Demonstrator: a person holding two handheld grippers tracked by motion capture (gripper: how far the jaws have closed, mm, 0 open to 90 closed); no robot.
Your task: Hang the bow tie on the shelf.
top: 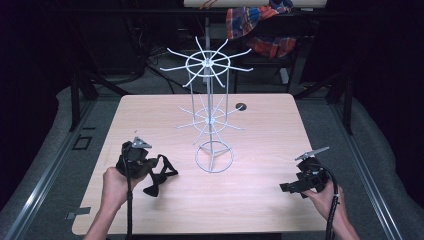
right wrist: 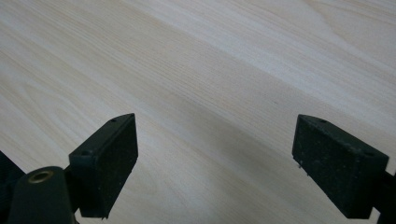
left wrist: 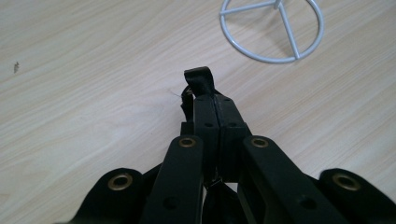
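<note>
Black fabric bow tie [top: 159, 176] with a thin strap is hanging from the left gripper [top: 150, 167] near the front-left corner of the pale wooden table [top: 250, 200], its long axis running roughly from the gripper down toward the front edge, the bow end just above or touching the wood; which, I cannot tell. In the left gripper view, a folded black tab [left wrist: 200, 80] is poking out past closed jaws clamped on the strap. Left hand [top: 114, 186] is gripping from behind, forearm entering from the front edge. Right gripper [top: 292, 187] is resting near the front-right corner, jaws standing wide apart over bare wood. White wire display rack [top: 210, 100] is standing mid-table.
</note>
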